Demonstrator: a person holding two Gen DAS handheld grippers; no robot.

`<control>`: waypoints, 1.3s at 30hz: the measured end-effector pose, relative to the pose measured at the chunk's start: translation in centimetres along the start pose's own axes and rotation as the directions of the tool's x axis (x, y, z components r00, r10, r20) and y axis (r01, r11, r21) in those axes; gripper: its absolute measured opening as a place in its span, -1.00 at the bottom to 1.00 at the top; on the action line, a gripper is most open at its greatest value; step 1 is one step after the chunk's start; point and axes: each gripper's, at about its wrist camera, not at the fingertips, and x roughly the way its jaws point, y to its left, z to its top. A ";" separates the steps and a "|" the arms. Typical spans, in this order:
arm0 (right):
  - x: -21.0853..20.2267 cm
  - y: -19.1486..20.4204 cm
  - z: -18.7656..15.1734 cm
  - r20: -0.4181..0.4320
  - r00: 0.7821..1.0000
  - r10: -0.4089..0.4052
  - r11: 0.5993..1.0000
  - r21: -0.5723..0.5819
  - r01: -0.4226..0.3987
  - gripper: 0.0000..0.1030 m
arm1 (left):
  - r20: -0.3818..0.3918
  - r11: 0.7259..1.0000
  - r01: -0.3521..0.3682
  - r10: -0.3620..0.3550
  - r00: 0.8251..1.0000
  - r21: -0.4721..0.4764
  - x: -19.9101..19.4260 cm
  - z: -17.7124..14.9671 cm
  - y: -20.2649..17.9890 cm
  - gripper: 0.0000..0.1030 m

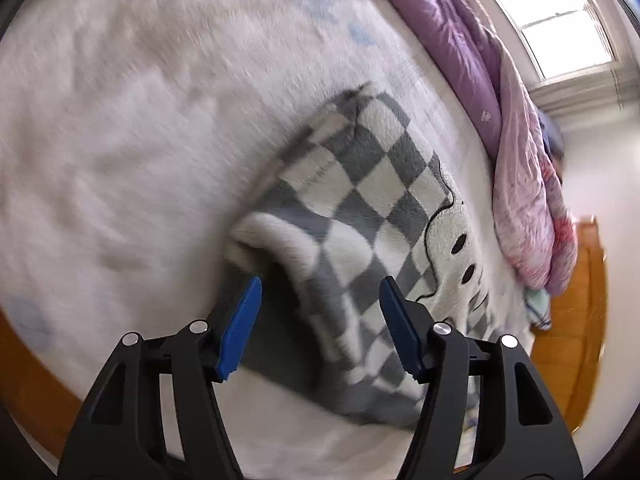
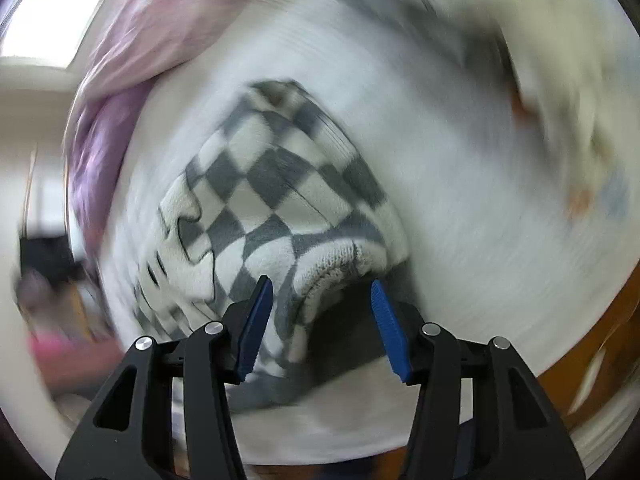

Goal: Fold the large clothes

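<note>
A grey-and-white checkered fleece garment [image 1: 360, 200] with a cartoon face lies folded on a white bed [image 1: 120, 140]. My left gripper [image 1: 320, 292] is open, its blue fingers [image 1: 244, 328] spread on either side of the garment's rolled near edge, just above it. In the right wrist view the same garment [image 2: 272, 192] lies in front of my right gripper [image 2: 322, 292], which is open with its jaws straddling the knitted hem. Neither gripper holds anything. Both views are motion-blurred.
A purple and pink quilt [image 1: 500, 112] is bunched along the far side of the bed, below a bright window [image 1: 556, 20]. The quilt also shows in the right wrist view [image 2: 132, 52]. A wooden bed frame [image 1: 588, 320] edges the mattress.
</note>
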 end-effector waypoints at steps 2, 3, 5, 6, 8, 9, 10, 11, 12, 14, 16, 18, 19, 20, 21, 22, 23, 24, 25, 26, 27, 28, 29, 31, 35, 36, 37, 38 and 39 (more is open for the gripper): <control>2.3 -1.0 0.2 -0.060 0.988 0.140 0.979 0.157 -0.129 -0.07 | -0.044 1.000 0.006 -0.007 0.999 -0.023 2.0 -0.3 -0.7 0.23; 3.4 -1.2 0.3 -0.062 0.986 0.157 0.970 0.195 -0.143 -0.11 | -0.056 0.999 -0.048 0.048 0.997 0.004 3.2 -0.4 -1.3 0.23; 4.5 -0.7 0.8 -0.019 0.996 0.090 0.985 0.150 -0.086 -0.59 | -0.044 0.991 -0.128 0.129 0.991 0.043 5.3 -0.9 -2.0 0.16; 4.8 -0.3 0.9 -0.017 0.998 0.061 0.992 0.107 -0.059 -0.73 | -0.049 0.986 -0.163 0.165 0.985 0.048 5.9 -0.9 -1.9 -0.15; 5.2 0.5 1.0 -0.034 0.999 -0.022 1.000 0.007 0.022 -0.75 | -0.056 0.968 -0.237 0.242 0.969 0.085 6.8 -1.7 -2.3 -0.43; 5.2 0.6 1.0 -0.040 0.998 -0.050 0.998 -0.034 0.049 -0.76 | -0.033 0.957 -0.267 0.272 0.962 0.113 6.7 -2.2 -2.6 -0.46; 5.2 0.6 1.0 -0.047 0.996 -0.082 0.994 -0.078 0.078 -0.76 | -0.028 0.950 -0.285 0.291 0.956 0.127 6.6 -2.8 -2.6 -0.48; 5.3 0.5 0.9 -0.049 0.993 -0.106 0.989 -0.111 0.100 -0.76 | -0.032 0.949 -0.291 0.297 0.954 0.120 6.6 -3.1 -2.3 -0.48; 5.6 0.0 0.9 -0.059 0.989 -0.138 0.981 -0.148 0.128 -0.76 | -0.037 0.946 -0.307 0.312 0.949 0.101 6.5 -3.6 -1.7 -0.49; 7.3 -1.0 1.0 -0.080 0.983 -0.168 0.973 -0.174 0.152 -0.76 | -0.047 0.938 -0.336 0.341 0.939 0.091 6.9 -4.3 -0.3 -0.48; 8.8 -0.6 1.2 -0.080 0.976 -0.202 0.956 -0.230 0.179 -0.76 | -0.061 0.941 -0.326 0.332 0.941 0.086 7.6 -4.6 0.7 -0.48; 9.3 0.4 1.2 -0.071 0.968 -0.242 0.936 -0.278 0.214 -0.69 | -0.051 0.938 -0.328 0.335 0.941 0.111 7.9 -4.5 0.4 -0.43; 9.0 1.1 1.0 -0.073 0.964 -0.255 0.928 -0.298 0.223 -0.63 | -0.053 0.940 -0.317 0.325 0.944 0.125 8.0 -4.5 0.0 -0.41; 8.2 1.8 0.8 -0.074 0.960 -0.269 0.922 -0.309 0.234 -0.46 | -0.056 0.946 -0.294 0.304 0.951 0.133 7.8 -4.5 -0.2 -0.33; 7.4 2.3 0.5 -0.063 0.955 -0.288 0.914 -0.315 0.255 -0.35 | -0.063 0.955 -0.263 0.273 0.960 0.138 7.5 -4.5 -0.3 -0.21; 5.9 3.1 0.0 -0.023 0.944 -0.330 0.892 -0.335 0.304 -0.33 | -0.073 0.962 -0.237 0.248 0.966 0.133 7.2 -4.4 -0.4 -0.07; 4.4 4.3 -0.6 0.033 0.932 -0.362 0.861 -0.370 0.348 -0.29 | -0.079 0.973 -0.193 0.204 0.976 0.125 6.3 -4.5 -0.4 0.26; 3.5 5.5 -1.3 0.071 0.923 -0.378 0.834 -0.407 0.373 -0.29 | -0.073 0.976 -0.177 0.187 0.980 0.125 5.7 -4.5 -0.4 0.36; 2.6 7.4 -2.3 0.117 0.916 -0.384 0.796 -0.461 0.393 -0.29 | -0.053 0.977 -0.163 0.172 0.984 0.139 4.5 -4.5 -0.4 0.36; 2.3 9.0 -3.1 0.150 0.914 -0.378 0.767 -0.501 0.400 -0.30 | -0.041 0.976 -0.159 0.167 0.985 0.147 3.9 -4.5 -0.2 0.40; 2.2 11.5 -4.3 0.176 0.930 -0.324 0.748 -0.554 0.365 -0.39 | -0.024 0.974 -0.164 0.170 0.985 0.154 3.2 -4.5 0.2 0.46; 2.7 14.1 -5.3 0.170 0.956 -0.240 0.750 -0.593 0.293 -0.48 | 0.000 0.970 -0.185 0.187 0.982 0.160 2.7 -4.2 0.7 0.48; 3.3 15.8 -5.8 0.161 0.969 -0.189 0.746 -0.618 0.249 -0.74 | 0.007 0.968 -0.199 0.200 0.980 0.155 2.4 -3.8 1.3 0.50; 6.9 21.4 -6.8 0.144 0.985 -0.099 0.710 -0.684 0.171 -0.93 | -0.014 0.970 -0.200 0.204 0.979 0.136 2.6 -2.8 2.3 0.50; 13.9 29.0 -5.8 0.158 0.987 -0.038 0.675 -0.724 0.142 -1.00 | -0.027 0.962 -0.215 0.223 0.975 0.169 3.8 -1.4 4.8 0.50; 15.1 30.2 -5.8 0.157 0.987 -0.044 0.667 -0.730 0.146 -1.00 | -0.035 0.958 -0.220 0.231 0.972 0.186 3.8 -1.2 5.4 0.50; 16.8 31.0 -5.4 0.156 0.986 -0.057 0.656 -0.739 0.155 -1.00 | -0.050 0.961 -0.201 0.214 0.975 0.189 4.1 -1.0 5.6 0.50; 18.9 31.9 -5.0 0.153 0.984 -0.091 0.652 -0.737 0.175 -0.99 | -0.059 0.963 -0.193 0.207 0.977 0.185 4.4 -1.0 5.7 0.50; 20.3 31.7 -4.4 0.151 0.983 -0.108 0.655 -0.733 0.184 -0.99 | -0.070 0.965 -0.187 0.203 0.977 0.185 4.5 -0.9 6.0 0.49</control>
